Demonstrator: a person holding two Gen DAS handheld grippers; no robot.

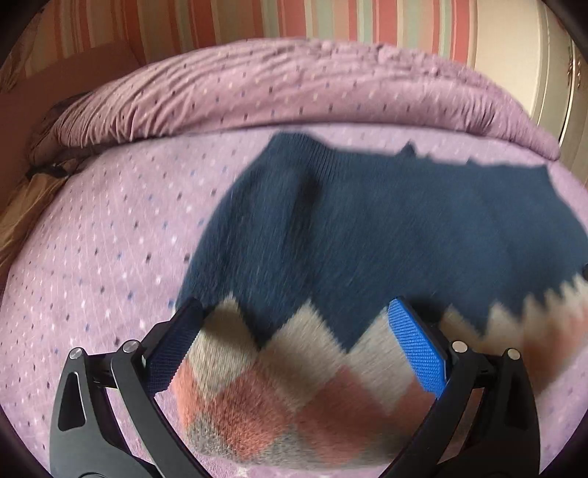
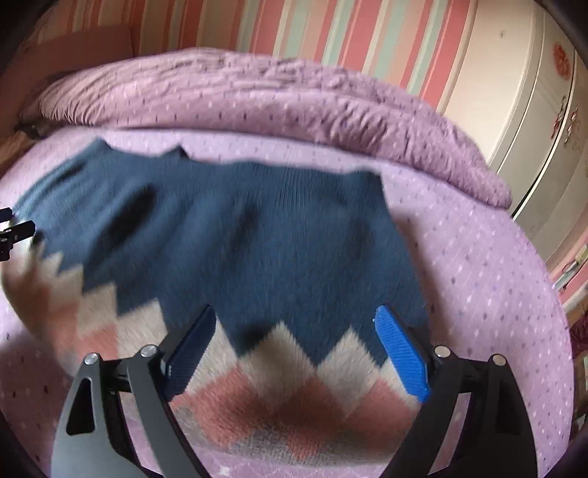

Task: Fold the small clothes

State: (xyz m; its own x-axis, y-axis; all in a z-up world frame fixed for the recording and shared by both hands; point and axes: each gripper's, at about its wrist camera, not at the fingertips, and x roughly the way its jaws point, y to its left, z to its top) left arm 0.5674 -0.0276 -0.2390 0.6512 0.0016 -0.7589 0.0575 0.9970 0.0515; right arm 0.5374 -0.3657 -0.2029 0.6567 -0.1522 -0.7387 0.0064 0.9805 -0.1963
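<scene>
A small knit sweater (image 1: pixel 367 228) (image 2: pixel 235 235), navy with a cream-and-pink zigzag band at its near edge, lies spread flat on a lilac dotted bedsheet (image 1: pixel 103 228) (image 2: pixel 477 264). The left gripper (image 1: pixel 294 345) hangs over the band's left end, jaws spread wide and holding nothing. The right gripper (image 2: pixel 294 353) hangs likewise over the band's right end, wide apart and empty. A rumpled duvet (image 1: pixel 294 88) (image 2: pixel 275 99) lines the bed's far side, below a striped wall (image 1: pixel 330 18) (image 2: pixel 330 33).
</scene>
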